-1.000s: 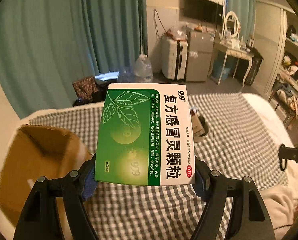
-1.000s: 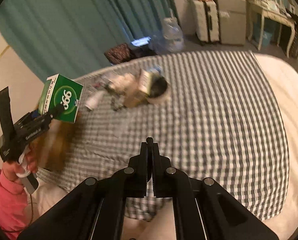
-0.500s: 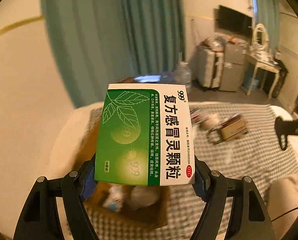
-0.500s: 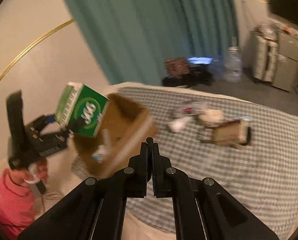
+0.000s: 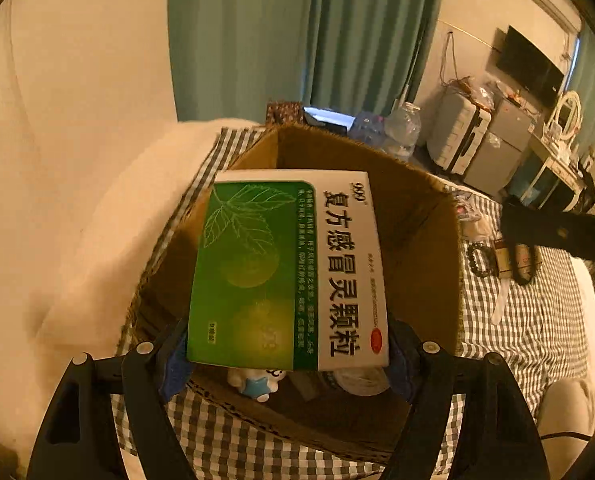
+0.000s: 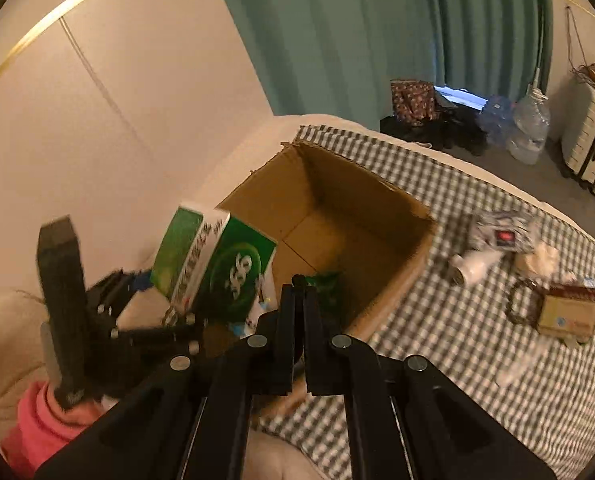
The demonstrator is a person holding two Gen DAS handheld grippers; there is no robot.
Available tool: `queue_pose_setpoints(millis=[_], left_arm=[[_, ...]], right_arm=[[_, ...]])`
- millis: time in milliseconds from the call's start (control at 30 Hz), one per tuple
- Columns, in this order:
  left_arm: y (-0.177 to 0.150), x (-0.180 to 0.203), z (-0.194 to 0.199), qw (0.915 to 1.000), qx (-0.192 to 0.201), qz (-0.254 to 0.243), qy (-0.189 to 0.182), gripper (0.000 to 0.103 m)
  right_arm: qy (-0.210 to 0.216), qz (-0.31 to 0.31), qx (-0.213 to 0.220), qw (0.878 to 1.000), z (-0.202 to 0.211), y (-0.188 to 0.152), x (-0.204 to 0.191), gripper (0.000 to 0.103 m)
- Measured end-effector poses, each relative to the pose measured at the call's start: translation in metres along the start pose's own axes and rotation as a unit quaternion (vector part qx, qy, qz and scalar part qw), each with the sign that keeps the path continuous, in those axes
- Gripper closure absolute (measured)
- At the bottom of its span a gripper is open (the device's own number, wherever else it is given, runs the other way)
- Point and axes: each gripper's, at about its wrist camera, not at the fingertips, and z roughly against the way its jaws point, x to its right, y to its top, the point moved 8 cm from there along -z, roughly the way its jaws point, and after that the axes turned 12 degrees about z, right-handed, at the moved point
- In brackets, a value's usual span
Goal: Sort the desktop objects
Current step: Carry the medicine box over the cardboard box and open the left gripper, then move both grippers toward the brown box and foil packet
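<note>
I am holding the green-and-white cardboard medicine box [image 5: 287, 272] clamped by its sides in my left gripper [image 5: 287, 354], hovering over the open brown cardboard carton [image 6: 393, 216] so it can drop inside. My right gripper [image 6: 300, 280] is riding empty, jaws closed.
</note>
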Motion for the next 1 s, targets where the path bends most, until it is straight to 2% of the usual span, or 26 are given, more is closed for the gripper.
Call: queue_pose_setpoints(millis=[133, 167, 200, 267, 400, 500, 600, 733, 900, 1000], left_arm=[[0.001, -0.017, -0.007, 0.9999, -0.006, 0.01, -0.002, 0.02], [0.002, -0.018, -0.008, 0.9999, -0.007, 0.012, -0.003, 0.013], [0.002, -0.021, -0.009, 0.9999, -0.006, 0.016, 0.003, 0.006], [0.004, -0.025, -0.007, 0.9995, 0.008, 0.024, 0.019, 0.003], [0.002, -0.02, -0.001, 0.9995, 0.016, 0.011, 0.025, 0.002], [-0.002, -0.011, 0.011, 0.9992, 0.029, -0.001, 0.026, 0.002], [-0.006, 0.008, 0.028, 0.9983, 0.045, -0.022, 0.031, 0.0], [-0.018, 0.051, 0.057, 0.9953, 0.074, -0.06, 0.017, 0.0], [-0.032, 0.11, 0.085, 0.9906, 0.103, -0.091, -0.002, 0.0], [-0.041, 0.142, 0.088, 0.9903, 0.104, -0.093, -0.006, 0.0]], right_arm=[[0.007, -0.018, -0.014, 1.0, -0.025, 0.013, -0.002, 0.097], [0.005, -0.022, -0.019, 1.0, -0.031, 0.014, -0.002, 0.085], [0.0, -0.026, -0.022, 0.999, -0.034, 0.015, 0.0, 0.06], [-0.016, -0.039, -0.014, 0.999, -0.032, 0.015, 0.004, 0.036], [-0.005, -0.062, 0.009, 0.998, -0.019, 0.015, 0.008, 0.036], [-0.022, -0.059, 0.022, 0.998, 0.0, 0.01, 0.014, 0.036], [-0.08, -0.04, 0.05, 0.995, 0.03, -0.005, 0.027, 0.036], [-0.166, -0.028, 0.088, 0.982, 0.078, -0.036, 0.056, 0.036], [-0.229, -0.032, 0.111, 0.967, 0.132, -0.068, 0.091, 0.036], [-0.245, -0.04, 0.127, 0.96, 0.16, -0.085, 0.109, 0.036]])
